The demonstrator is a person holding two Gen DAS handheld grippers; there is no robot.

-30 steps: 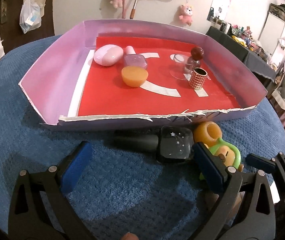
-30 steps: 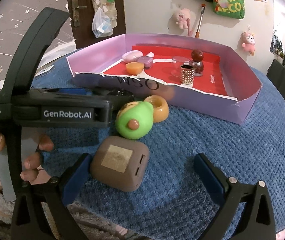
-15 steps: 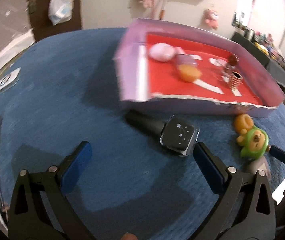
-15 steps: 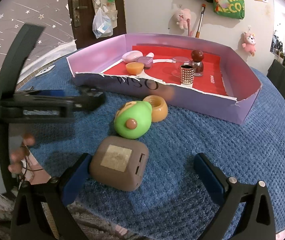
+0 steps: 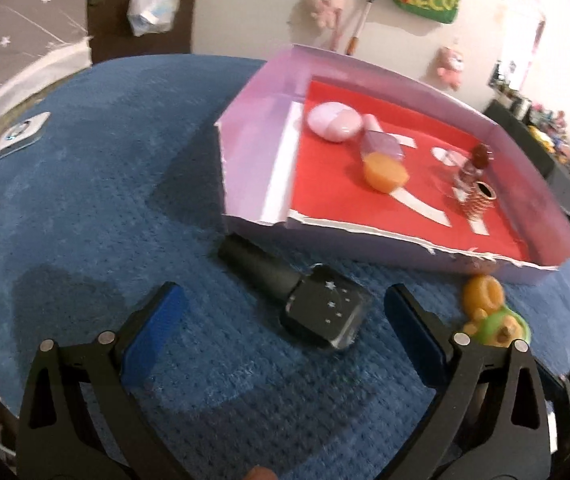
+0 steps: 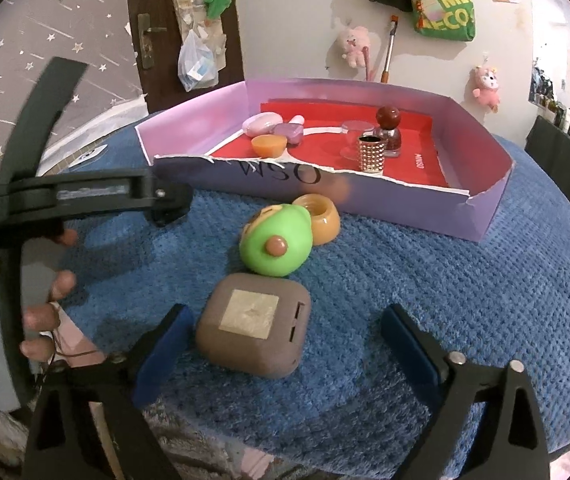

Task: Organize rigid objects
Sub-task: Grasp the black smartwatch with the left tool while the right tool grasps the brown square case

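Observation:
A black nail polish bottle [image 5: 305,300] with white stars lies on the blue cloth in front of the purple box [image 5: 245,148]. My left gripper [image 5: 285,316] straddles its square base, jaws closing, pads not touching it. A brown rounded case [image 6: 253,324] lies between the jaws of my right gripper [image 6: 285,332], which are also closing; the left pad is very near it, the right pad well clear. A green toy [image 6: 275,246] and an orange cup [image 6: 321,218] lie just beyond the case. The box holds several small items on its red floor.
The purple box [image 6: 481,208] has a torn front wall. A hand [image 6: 41,312] holds the left gripper's handle at the left of the right wrist view. A small clear packet [image 5: 21,136] lies far left on the cloth [image 5: 105,184]. Plush toys hang on the wall.
The left gripper swung left and rolled, so the black bottle now sits between its jaws. Both pairs of jaws have narrowed a little. The right gripper stayed in place over the brown case.

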